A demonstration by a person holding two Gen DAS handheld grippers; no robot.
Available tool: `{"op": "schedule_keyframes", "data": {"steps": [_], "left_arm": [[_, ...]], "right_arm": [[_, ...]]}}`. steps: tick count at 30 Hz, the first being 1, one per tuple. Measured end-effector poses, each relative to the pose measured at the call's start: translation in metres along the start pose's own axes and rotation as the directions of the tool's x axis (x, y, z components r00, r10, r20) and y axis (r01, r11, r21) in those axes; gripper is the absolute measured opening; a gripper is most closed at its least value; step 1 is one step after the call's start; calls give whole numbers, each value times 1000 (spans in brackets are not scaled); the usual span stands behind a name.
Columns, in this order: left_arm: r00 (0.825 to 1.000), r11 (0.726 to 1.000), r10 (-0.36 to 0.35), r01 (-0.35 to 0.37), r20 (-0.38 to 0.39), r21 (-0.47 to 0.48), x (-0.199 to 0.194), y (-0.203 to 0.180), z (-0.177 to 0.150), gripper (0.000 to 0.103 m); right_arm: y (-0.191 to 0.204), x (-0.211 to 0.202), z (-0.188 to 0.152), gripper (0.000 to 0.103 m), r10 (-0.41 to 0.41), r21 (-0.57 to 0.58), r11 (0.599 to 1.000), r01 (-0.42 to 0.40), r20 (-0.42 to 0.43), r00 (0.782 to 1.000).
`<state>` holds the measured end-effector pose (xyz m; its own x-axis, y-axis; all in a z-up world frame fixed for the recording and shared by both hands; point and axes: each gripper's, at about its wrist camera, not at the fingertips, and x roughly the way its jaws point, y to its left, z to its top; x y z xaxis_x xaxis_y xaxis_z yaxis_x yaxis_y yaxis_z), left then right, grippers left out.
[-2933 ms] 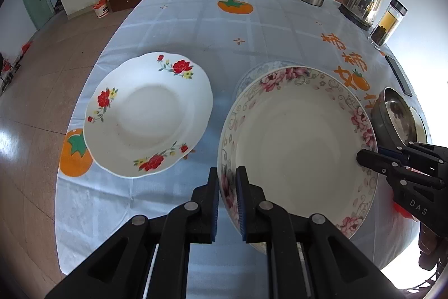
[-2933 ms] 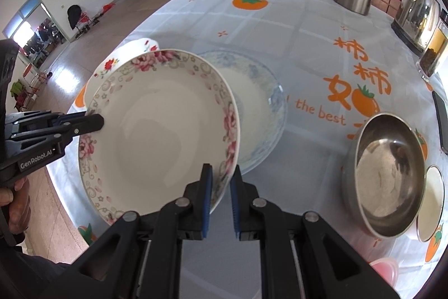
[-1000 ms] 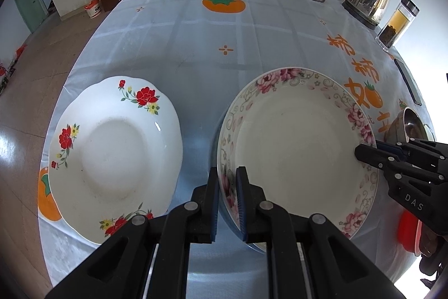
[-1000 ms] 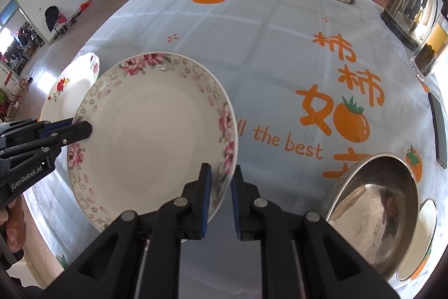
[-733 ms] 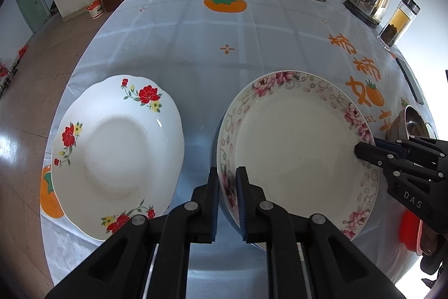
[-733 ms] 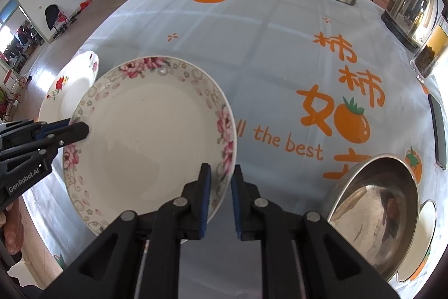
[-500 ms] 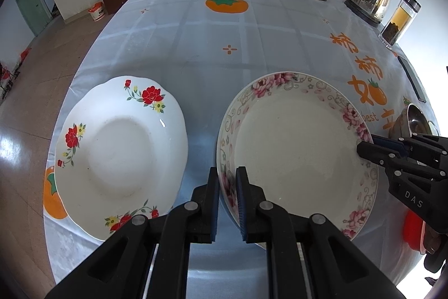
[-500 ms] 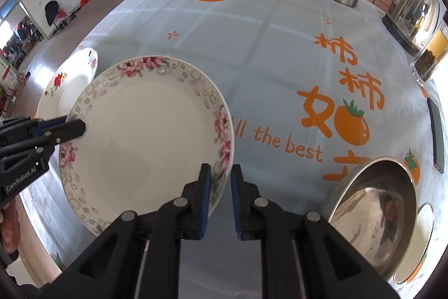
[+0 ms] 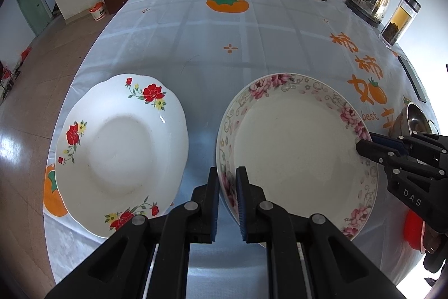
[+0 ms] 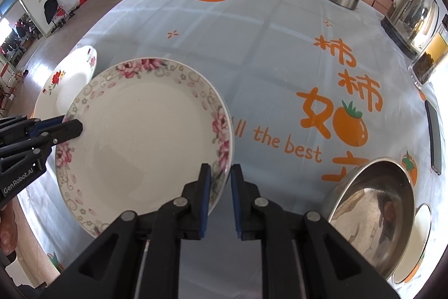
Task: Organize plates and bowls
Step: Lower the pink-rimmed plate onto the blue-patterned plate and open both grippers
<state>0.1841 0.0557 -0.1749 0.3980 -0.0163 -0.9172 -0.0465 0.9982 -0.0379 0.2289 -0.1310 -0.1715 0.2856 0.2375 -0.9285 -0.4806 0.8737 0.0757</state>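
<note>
You had the pink-floral plate pinched at opposite rims: left claw clamped on its near-left edge, right claw clamped on its near-right edge. Both claws were closed on the rim w/ pads either side of the lip. The plate sat low over the surface, near level; couldn't tell if its base was touching the cloth or just above it.

The red-flower plate lay flat on the surface just left of the held one, rims near but apart. The steel bowl was to the right, w/ a small white dish beside it near the edge.

Judgement: you were mid-carry, prob. stacking plates together. To do it well:
- Keep both claws at the same height so the plate doesn't tip or twist between grips.
- Move both hands together; any drift apart or inward stresses the rim and could slip a pad.
- If going onto the red-flower plate, lift clear of its scalloped rim first, center over it, then lower straight down.
- Release only once the base is seated, opening both claws at once, then back out sideways w/o dragging.

Risk: glazed rim is slick, thin grip area.
</note>
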Motion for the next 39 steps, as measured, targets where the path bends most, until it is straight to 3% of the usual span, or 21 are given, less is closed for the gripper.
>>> {"op": "schedule_keyframes", "data": {"steps": [19, 31, 39], "left_arm": [[1000, 1000, 13, -13, 5, 20, -3, -2, -3, 13], [999, 999, -41, 41, -9, -30, -2, 6, -3, 13], [999, 999, -35, 35, 0, -34, -1, 7, -6, 13]], "right_arm": [[3, 0, -1, 15, -26, -17, 1000, 26, 12, 1000], [3, 0, -1, 15, -27, -20, 999, 27, 14, 1000], [5, 0, -1, 15, -36, -28, 999, 37, 14, 999]]}}
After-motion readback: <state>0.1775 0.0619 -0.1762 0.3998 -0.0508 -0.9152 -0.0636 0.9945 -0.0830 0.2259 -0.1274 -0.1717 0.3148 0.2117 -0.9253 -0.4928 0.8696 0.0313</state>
